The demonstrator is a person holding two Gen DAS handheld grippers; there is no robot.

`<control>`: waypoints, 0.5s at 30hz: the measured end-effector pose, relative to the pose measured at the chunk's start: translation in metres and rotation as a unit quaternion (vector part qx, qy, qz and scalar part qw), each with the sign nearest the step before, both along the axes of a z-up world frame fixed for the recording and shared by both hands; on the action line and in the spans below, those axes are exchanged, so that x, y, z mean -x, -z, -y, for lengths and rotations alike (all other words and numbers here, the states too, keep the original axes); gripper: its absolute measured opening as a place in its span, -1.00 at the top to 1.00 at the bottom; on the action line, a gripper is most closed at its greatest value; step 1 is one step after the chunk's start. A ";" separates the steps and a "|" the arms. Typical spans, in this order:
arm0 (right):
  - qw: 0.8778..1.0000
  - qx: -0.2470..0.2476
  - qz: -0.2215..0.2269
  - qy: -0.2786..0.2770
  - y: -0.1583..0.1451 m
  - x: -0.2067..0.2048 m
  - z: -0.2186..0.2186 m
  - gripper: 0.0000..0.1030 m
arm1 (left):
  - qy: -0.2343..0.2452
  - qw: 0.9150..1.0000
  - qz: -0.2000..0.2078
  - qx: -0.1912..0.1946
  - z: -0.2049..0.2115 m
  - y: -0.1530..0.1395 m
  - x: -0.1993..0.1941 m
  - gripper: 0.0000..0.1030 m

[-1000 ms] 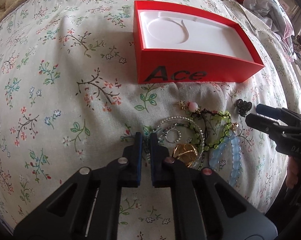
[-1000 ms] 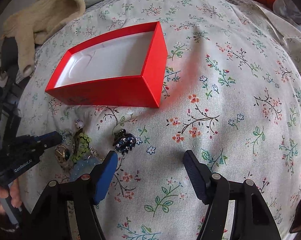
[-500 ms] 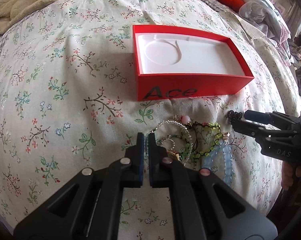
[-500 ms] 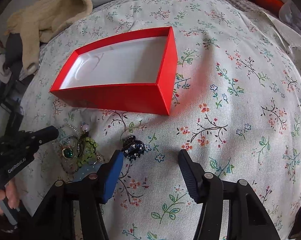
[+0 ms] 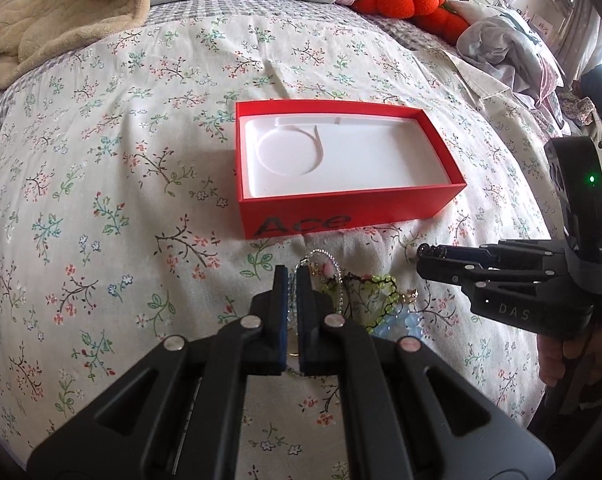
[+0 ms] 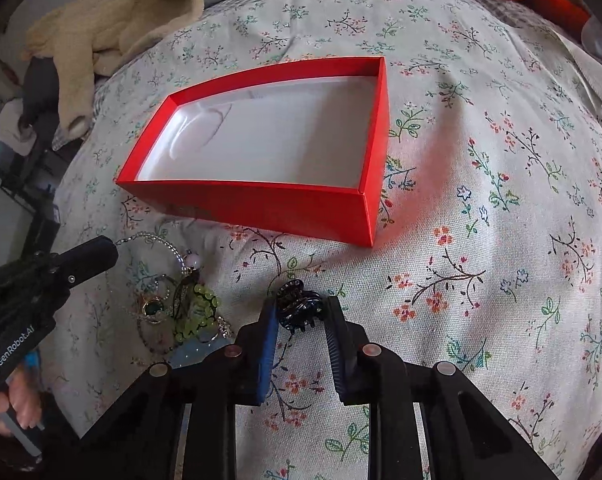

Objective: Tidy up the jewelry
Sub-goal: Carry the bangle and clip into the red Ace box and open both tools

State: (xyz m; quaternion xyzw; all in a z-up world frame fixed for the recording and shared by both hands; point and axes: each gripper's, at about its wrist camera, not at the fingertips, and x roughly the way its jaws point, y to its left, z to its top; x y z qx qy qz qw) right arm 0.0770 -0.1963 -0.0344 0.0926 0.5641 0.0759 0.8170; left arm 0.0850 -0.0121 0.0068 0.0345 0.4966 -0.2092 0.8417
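We have the left gripper (image 5: 292, 280) clenched on a thin beaded chain (image 6: 169, 245) lifting out of the tangled jewelry pile (image 6: 181, 308), which lies on the floral bedspread (image 5: 101, 200) just before the red box (image 5: 341, 216). The right gripper (image 6: 301, 312) has just been closing, and its pads now pinch a small dark hair claw (image 6: 299, 306) beside the pile. We judge the chain light, limp and prone to snagging its neighbours, while the claw is rigid, springy and best squeezed across its body.
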 end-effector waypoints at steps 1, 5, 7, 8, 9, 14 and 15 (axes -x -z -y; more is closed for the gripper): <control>1.000 -0.005 0.000 0.000 -0.002 0.001 0.000 0.54 | -0.001 1.000 0.003 0.002 0.002 -0.002 0.000 0.91; 1.000 -0.021 0.005 0.001 -0.013 0.002 -0.002 0.54 | -0.001 1.000 0.016 0.014 0.008 -0.012 0.001 0.91; 1.000 -0.025 0.014 0.000 -0.021 0.003 -0.003 0.54 | -0.002 1.000 0.023 0.021 0.011 -0.018 0.002 0.91; 0.999 -0.026 0.019 -0.001 -0.026 0.004 -0.004 0.54 | -0.002 0.999 0.026 0.024 0.013 -0.021 0.002 0.91; 0.999 -0.027 0.025 -0.001 -0.031 0.005 -0.004 0.54 | -0.002 0.999 0.030 0.028 0.014 -0.025 0.003 0.91; 0.998 -0.032 0.056 0.008 -0.055 0.008 0.000 0.54 | -0.005 0.997 0.050 0.050 0.019 -0.041 0.004 0.91; 0.998 -0.033 0.061 0.011 -0.058 0.008 0.002 0.54 | -0.006 0.997 0.052 0.057 0.019 -0.044 0.003 0.91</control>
